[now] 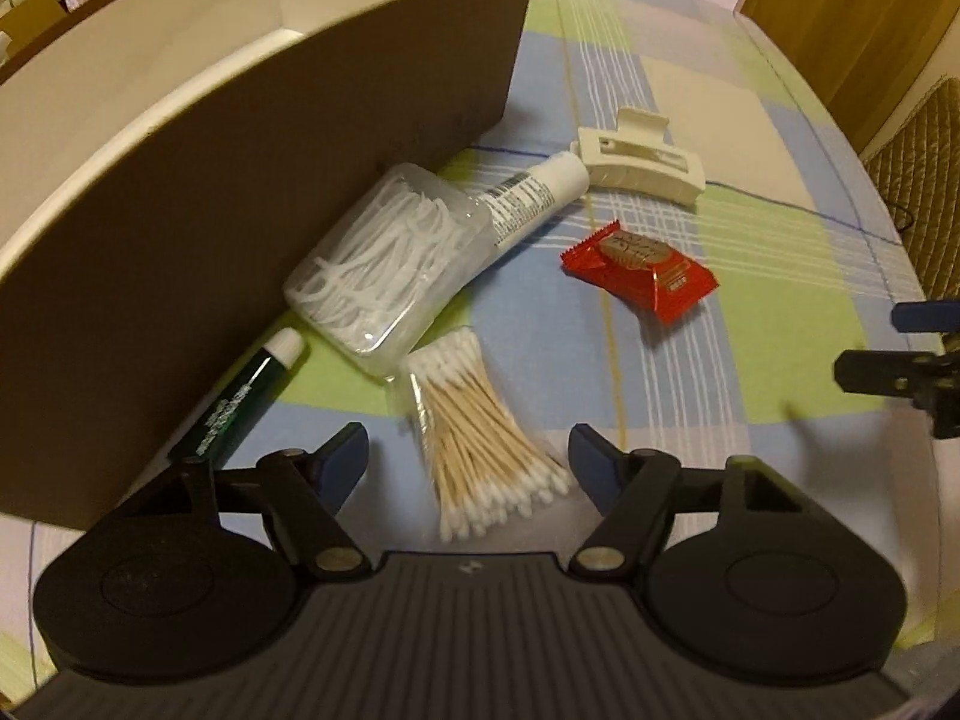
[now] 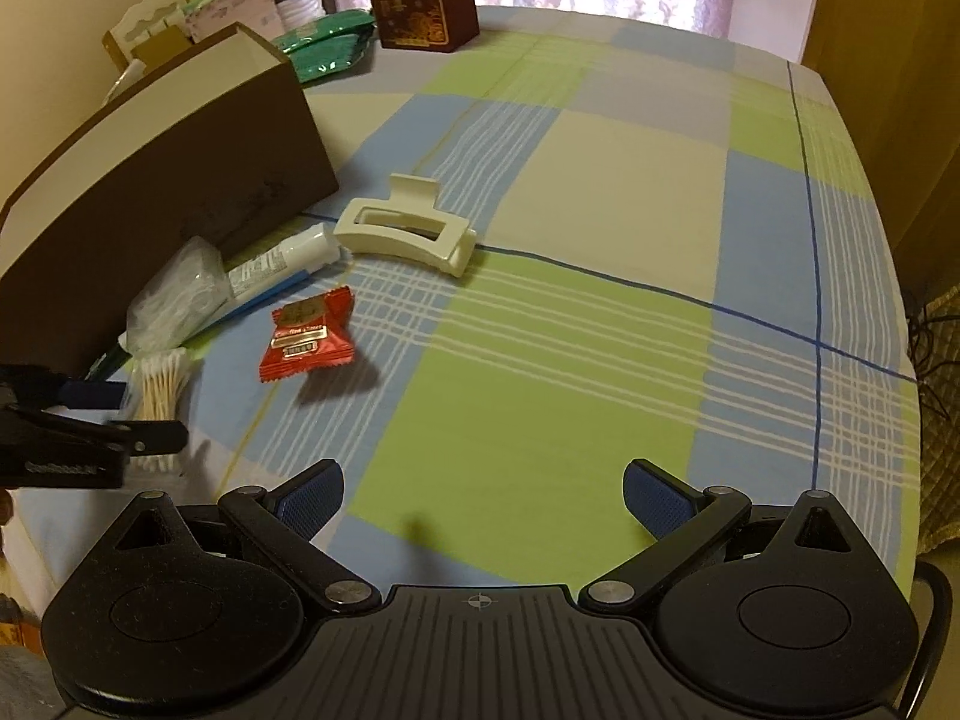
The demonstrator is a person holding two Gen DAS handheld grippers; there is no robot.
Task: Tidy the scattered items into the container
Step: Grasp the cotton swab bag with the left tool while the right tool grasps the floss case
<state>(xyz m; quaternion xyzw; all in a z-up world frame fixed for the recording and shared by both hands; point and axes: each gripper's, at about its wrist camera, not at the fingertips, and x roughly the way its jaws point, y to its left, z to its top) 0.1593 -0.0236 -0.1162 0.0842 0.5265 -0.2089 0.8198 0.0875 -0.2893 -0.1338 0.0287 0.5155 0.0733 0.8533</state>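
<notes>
Left gripper (image 1: 468, 459) spread around cotton swabs (image 1: 474, 438), pads clear; right gripper (image 2: 483, 495) wide, empty. Red sachet (image 2: 307, 336), green tube (image 1: 240, 405): print unreadable.

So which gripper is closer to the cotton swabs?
Left. The left gripper straddles the cotton swabs, jaws open; the right gripper hovers over bare cloth beside them.

The brown box (image 1: 252, 228) runs off the left wrist view's left edge, its floor mostly hidden. The green tube (image 1: 240, 402) is half hidden behind a finger (image 1: 342, 456). Print on the red packet (image 2: 309, 336) is too small to read.
</notes>
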